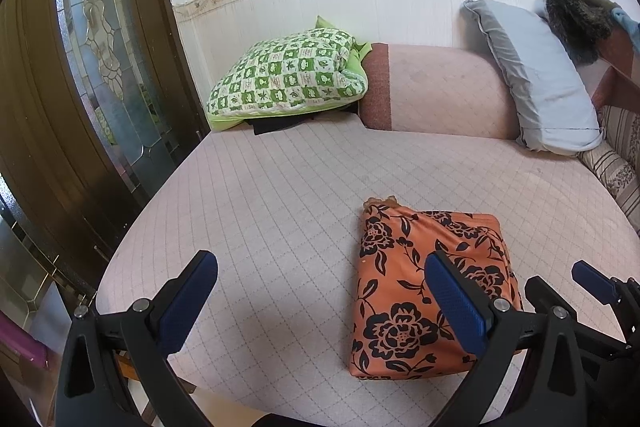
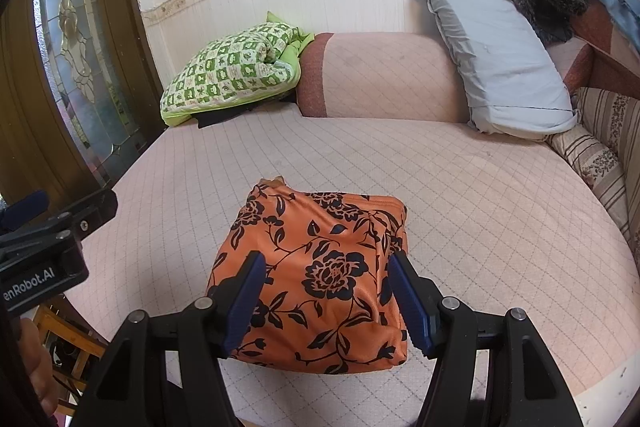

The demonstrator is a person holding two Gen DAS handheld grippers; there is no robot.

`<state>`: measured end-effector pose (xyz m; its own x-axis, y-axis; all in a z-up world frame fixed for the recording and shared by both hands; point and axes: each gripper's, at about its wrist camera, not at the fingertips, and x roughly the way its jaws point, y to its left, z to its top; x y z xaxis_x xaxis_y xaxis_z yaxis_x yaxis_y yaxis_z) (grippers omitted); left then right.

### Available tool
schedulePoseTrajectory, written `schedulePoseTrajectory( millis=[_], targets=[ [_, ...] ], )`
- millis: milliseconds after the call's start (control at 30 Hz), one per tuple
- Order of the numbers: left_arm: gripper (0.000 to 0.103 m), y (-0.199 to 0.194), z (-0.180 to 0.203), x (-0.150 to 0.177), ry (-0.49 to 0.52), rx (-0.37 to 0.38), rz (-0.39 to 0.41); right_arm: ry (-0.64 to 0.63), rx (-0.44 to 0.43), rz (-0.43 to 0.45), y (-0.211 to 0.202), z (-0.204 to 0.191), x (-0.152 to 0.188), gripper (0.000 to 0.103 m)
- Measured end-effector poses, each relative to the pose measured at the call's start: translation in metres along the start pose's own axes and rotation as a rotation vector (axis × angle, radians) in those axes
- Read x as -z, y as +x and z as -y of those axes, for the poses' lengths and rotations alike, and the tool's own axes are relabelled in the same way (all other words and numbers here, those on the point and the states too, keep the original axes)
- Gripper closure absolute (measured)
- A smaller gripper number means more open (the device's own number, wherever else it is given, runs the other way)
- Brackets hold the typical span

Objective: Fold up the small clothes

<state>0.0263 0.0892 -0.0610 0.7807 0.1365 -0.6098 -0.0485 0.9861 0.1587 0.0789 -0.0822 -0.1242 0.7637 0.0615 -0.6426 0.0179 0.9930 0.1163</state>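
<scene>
The orange fabric garment with black flower print (image 2: 320, 279) lies folded into a compact, puffy rectangle on the pink quilted bed cover (image 2: 480, 195), in the lower middle of the right wrist view and the lower right of the left wrist view (image 1: 424, 287).

The right gripper (image 2: 326, 303) hangs over the near half of the bundle with its blue-padded jaws spread apart, one on each side of the cloth; the pads seem to stand clear of the fabric, so it reads as released, holding nothing. The left gripper (image 1: 320, 301) is also released, jaws wide, with bare bed cover between them and the bundle under its right-hand finger at the lower right of that frame.

The fold looks close to done, though a small tan scrap (image 2: 274, 182) pokes out at the far corner. The risks from here, as I judge them:
- The bundle is springy and unpinned, so the top layer could slide or open up if a finger drags across it.
- A one-sided pinch near the front edge would likely lift only the upper layers and spoil the fold.
- The bundle sits near the lower edge of the bed, so a pull towards the camera could tip it off.
</scene>
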Motion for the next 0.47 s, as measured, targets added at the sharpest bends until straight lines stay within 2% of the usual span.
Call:
schedulePoseTrajectory(
  millis=[233, 467],
  targets=[
    [0.0, 0.0037, 0.0008, 0.0014, -0.001, 0.001, -0.011, -0.001, 0.0, -0.002, 0.0011, -0.0008, 0.0008, 0.036],
    [0.0, 0.0034, 0.0018, 0.0021, -0.004, 0.006, 0.012, -0.005, -0.003, -0.005, 0.0045, -0.0008, 0.0018, 0.036]
  ],
)
